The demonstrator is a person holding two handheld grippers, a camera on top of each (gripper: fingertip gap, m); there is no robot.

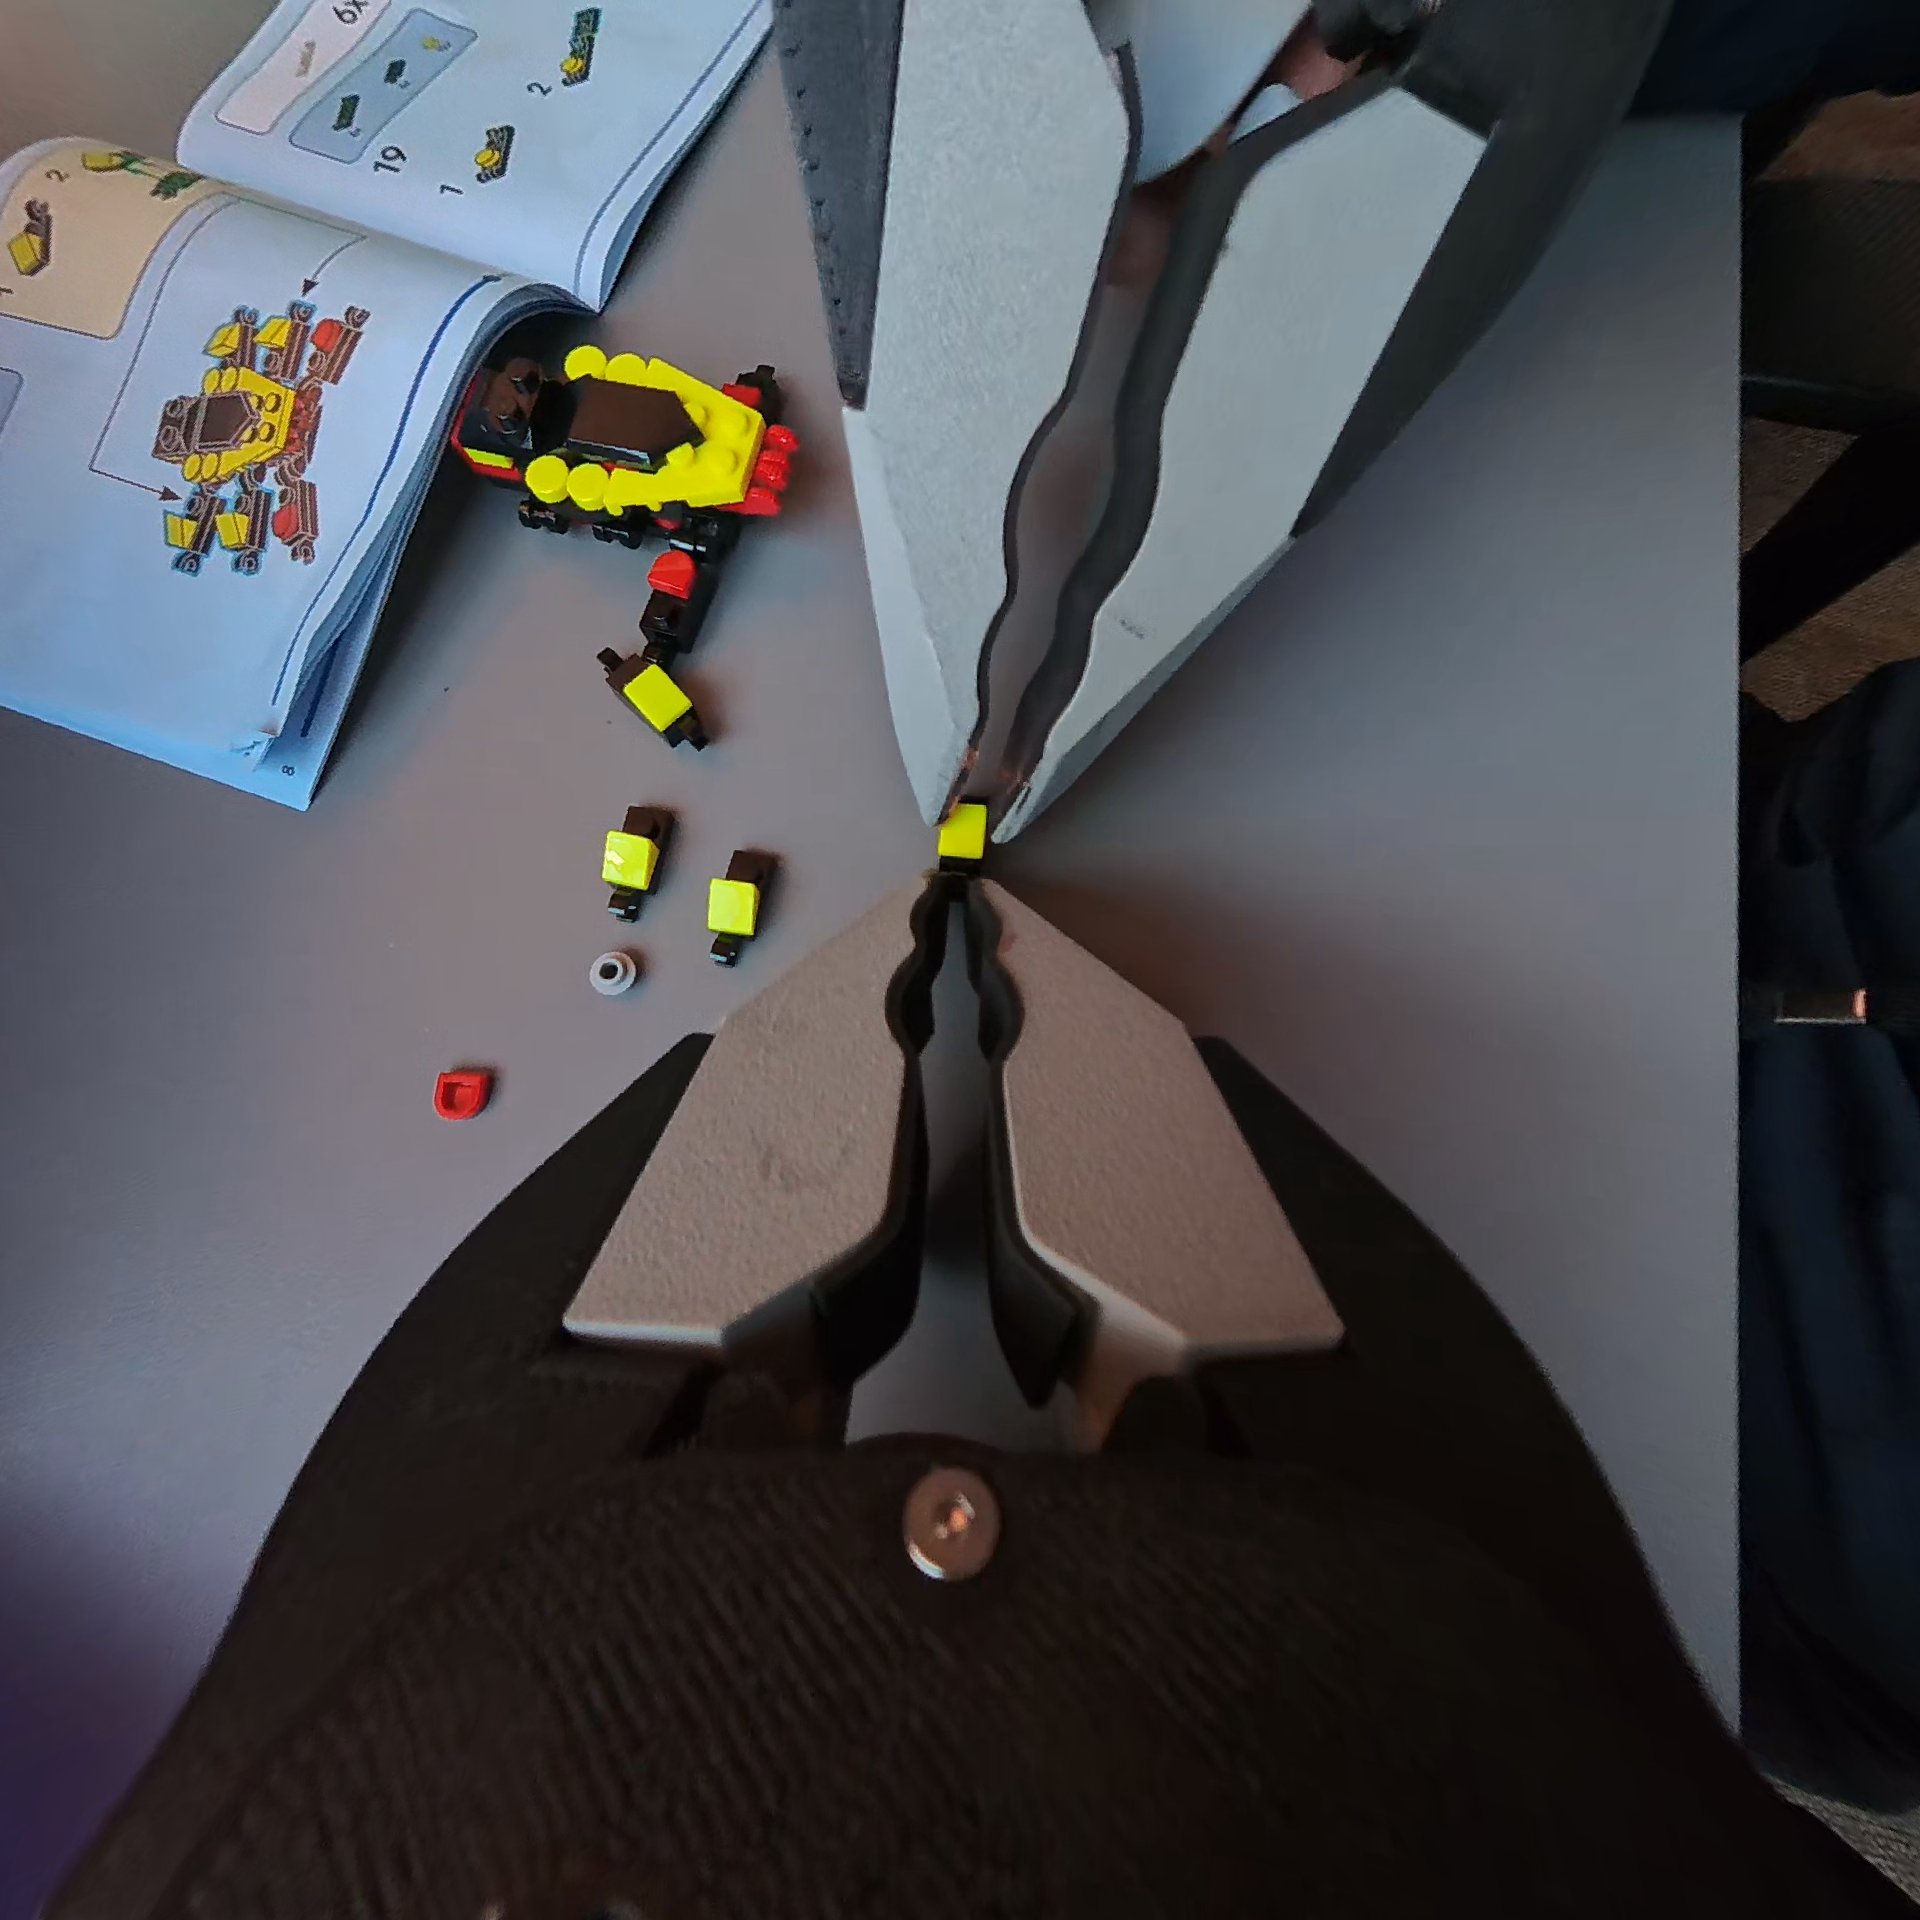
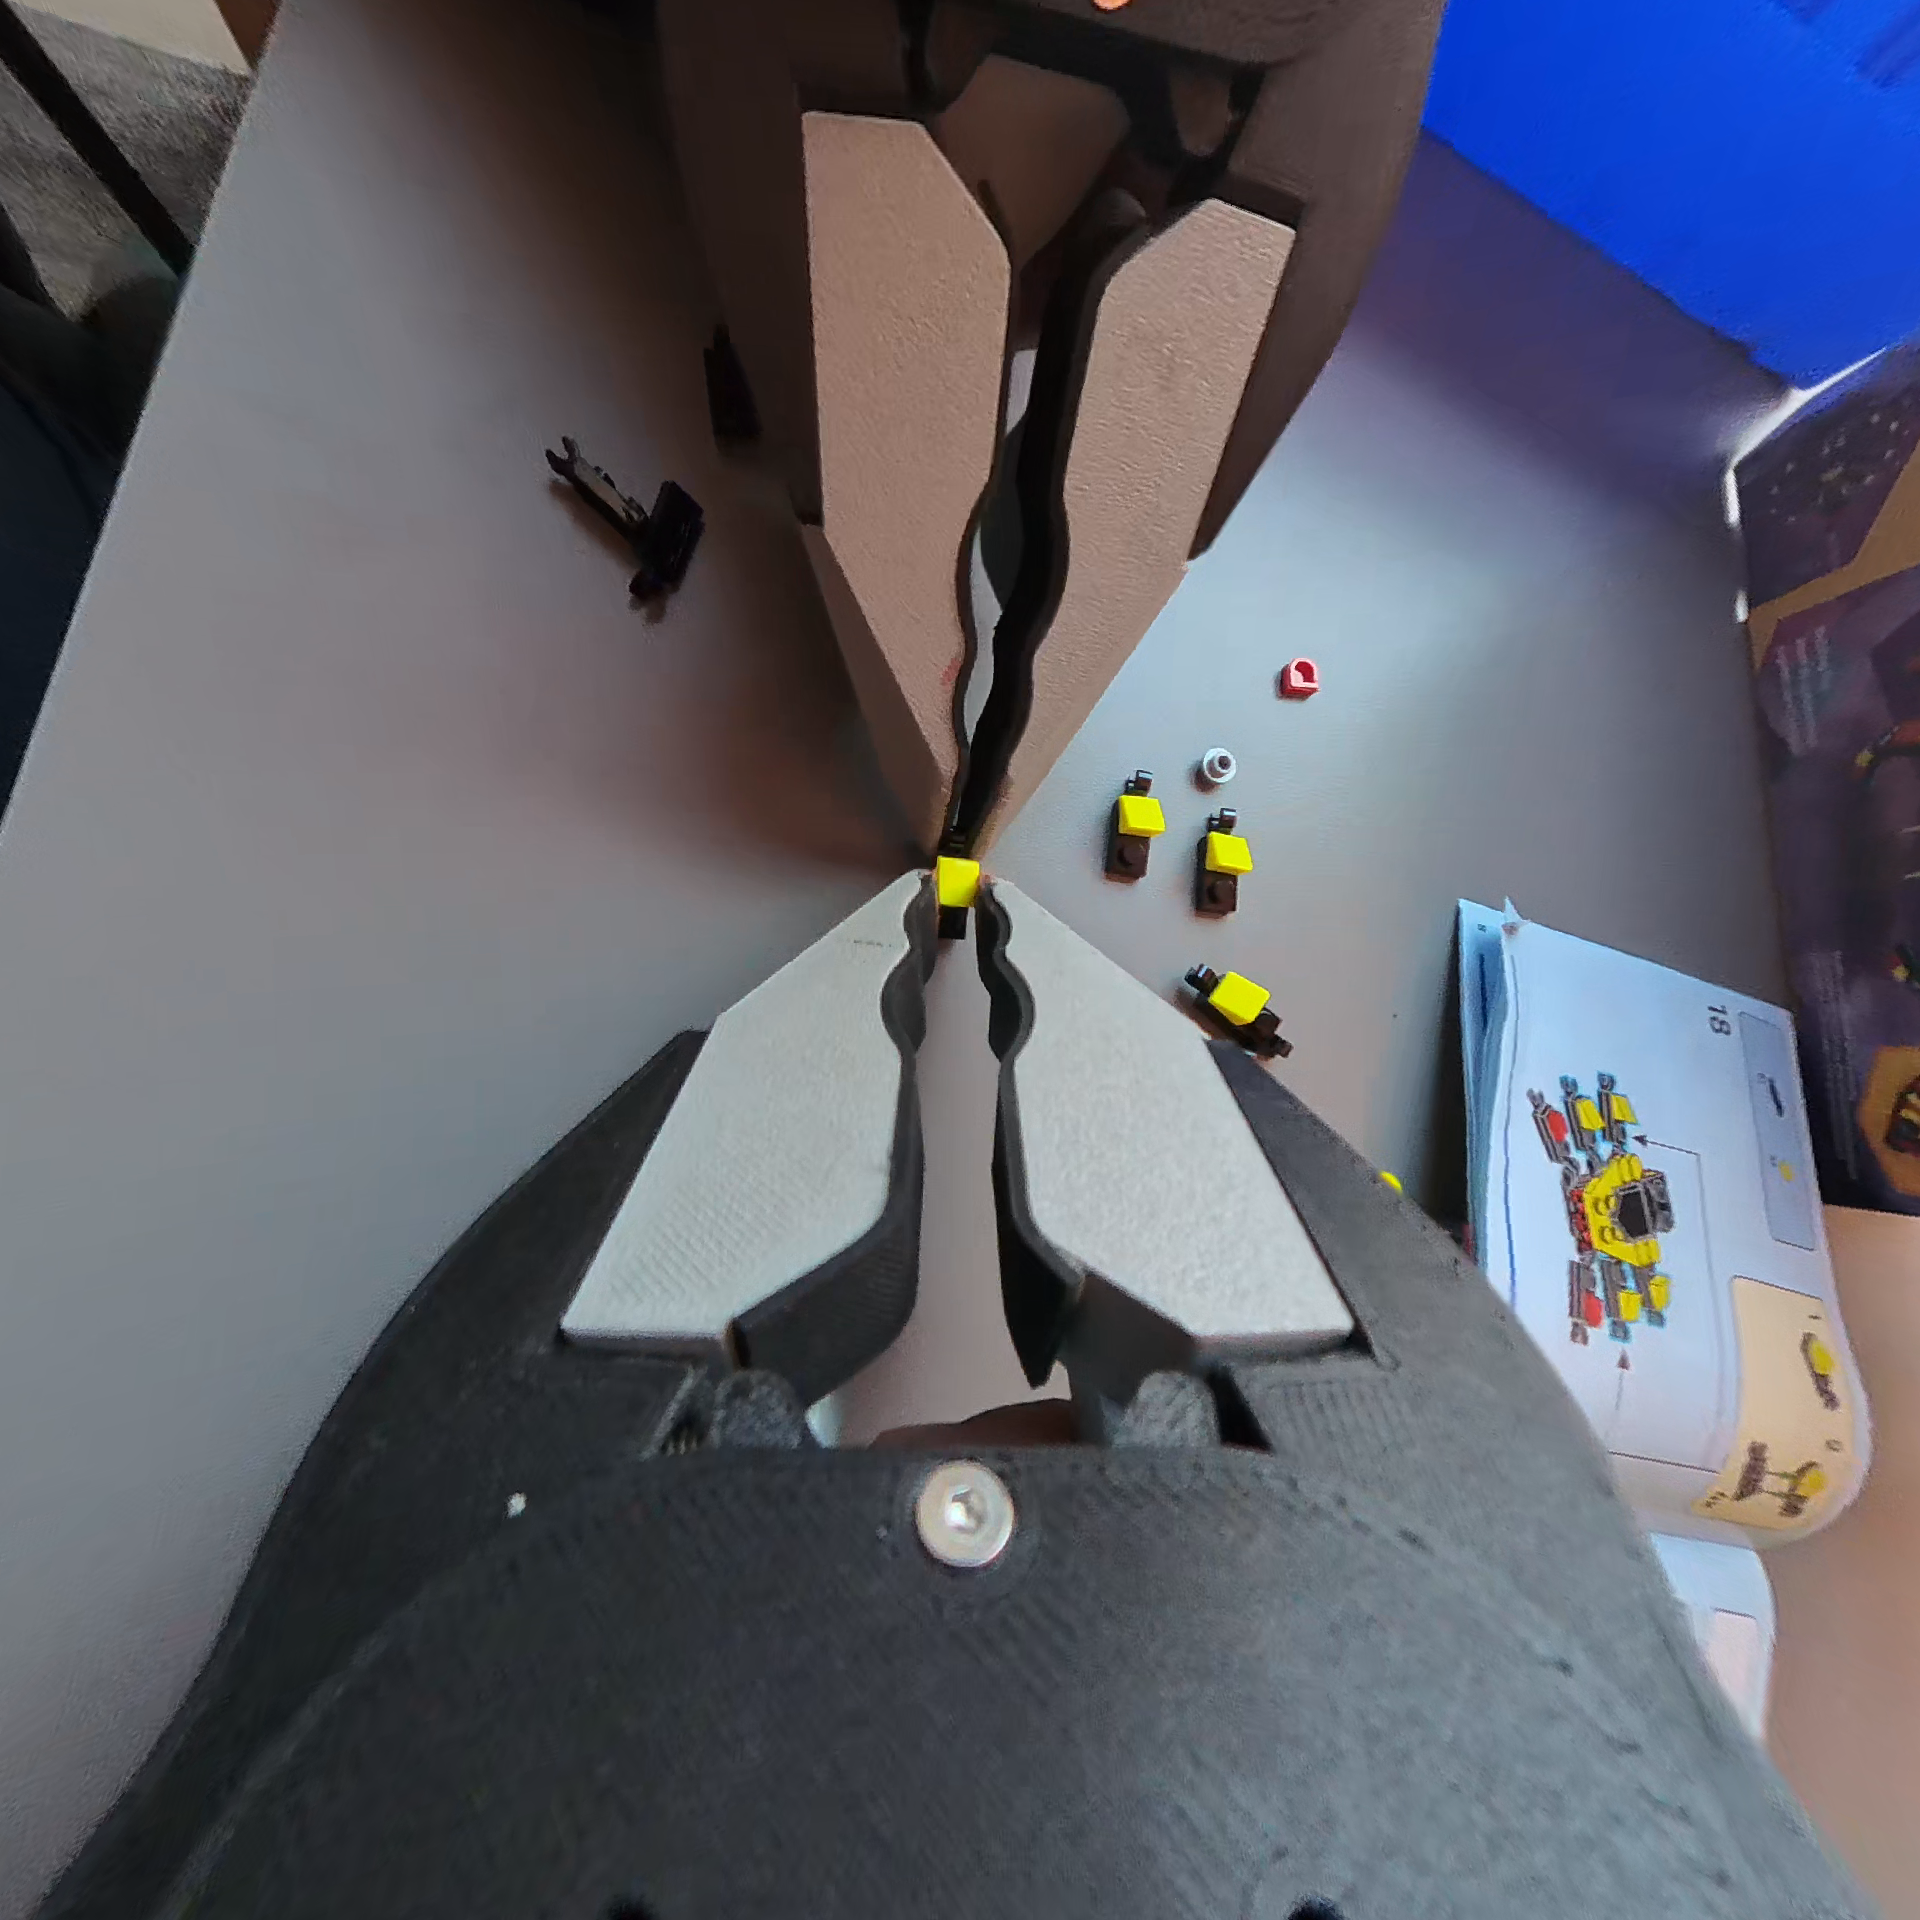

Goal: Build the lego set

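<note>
Both hand-held grippers meet tip to tip: left hand-held gripper (image 1: 951, 899) clamps the leg piece's black end, right hand-held gripper (image 2: 956, 891) pinches its yellow tile (image 2: 956, 881) at twelve o'clock.

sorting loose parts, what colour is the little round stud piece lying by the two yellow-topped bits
Light grey round stud piece, clearest in the left wrist view, just below the two yellow-topped bits.

1. The booklet (image 1: 208, 436) lies open on the table (image 1: 1455, 935).
2. The model (image 1: 644, 436) touches the booklet's right edge.
3. Two small assemblies (image 1: 634, 857) lie below the model, apart from the booklet.
</note>
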